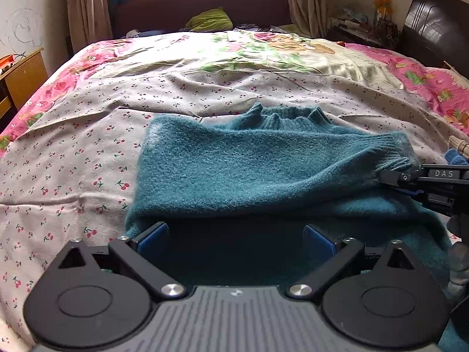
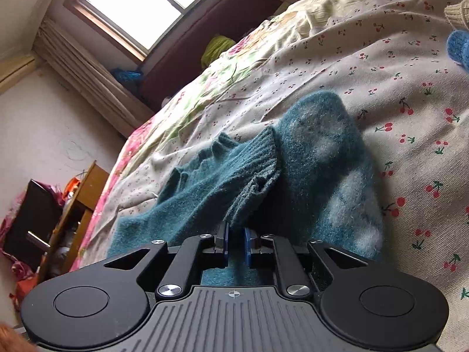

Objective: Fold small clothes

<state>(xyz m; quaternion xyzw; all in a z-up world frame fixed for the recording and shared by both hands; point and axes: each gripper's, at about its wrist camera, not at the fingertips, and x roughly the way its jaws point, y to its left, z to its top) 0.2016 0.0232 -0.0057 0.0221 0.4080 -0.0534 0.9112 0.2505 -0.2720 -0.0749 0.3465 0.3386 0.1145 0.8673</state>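
Note:
A small teal knit sweater (image 1: 249, 170) lies on the cherry-print sheet (image 1: 73, 161), collar toward the far side, one sleeve folded across its body. My left gripper (image 1: 234, 243) is open at the sweater's near hem, blue pads wide apart over the dark fold. My right gripper (image 1: 381, 177) comes in from the right in that view and pinches the ribbed cuff (image 1: 392, 158) of the folded sleeve. In the right wrist view my right gripper (image 2: 236, 245) is shut on that cuff (image 2: 249, 184), with the sweater (image 2: 322, 158) body beside it.
A floral quilt (image 1: 263, 50) covers the far part of the bed, with a green pillow (image 1: 209, 19) at the headboard. A wooden nightstand (image 1: 20, 79) stands left. Blue and beige knit items (image 2: 457, 29) lie at the right of the bed.

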